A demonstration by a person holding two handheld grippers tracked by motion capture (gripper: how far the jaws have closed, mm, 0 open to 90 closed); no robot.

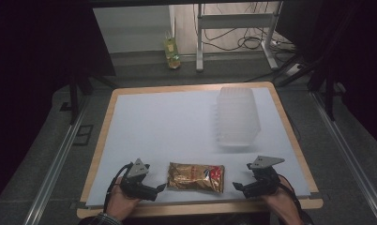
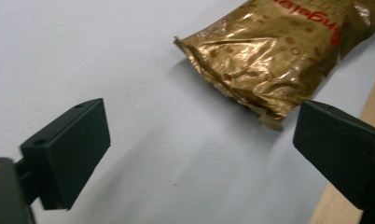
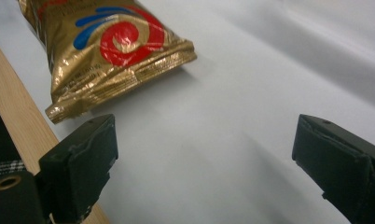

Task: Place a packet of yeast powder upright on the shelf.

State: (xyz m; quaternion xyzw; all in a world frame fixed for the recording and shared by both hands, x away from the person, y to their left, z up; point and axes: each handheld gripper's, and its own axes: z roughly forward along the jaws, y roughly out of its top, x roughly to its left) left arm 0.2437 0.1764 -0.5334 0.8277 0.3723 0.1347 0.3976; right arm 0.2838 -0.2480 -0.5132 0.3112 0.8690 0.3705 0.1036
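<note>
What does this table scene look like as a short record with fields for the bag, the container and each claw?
item: gold foil snack bag, lying flat near the table's front edge
bag state: crinkled, ends sealed
left claw: open, beside the bag's left end, not touching
right claw: open, beside the bag's right end, not touching
container: clear plastic tub, far right of the table
surface: white sheet on a wooden table

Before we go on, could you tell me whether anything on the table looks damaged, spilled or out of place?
Nothing stands out. The gold bag is crinkled but looks sealed, with no spill around it, lying flat between the open left gripper and right gripper. The clear container sits apart, farther back.
</note>
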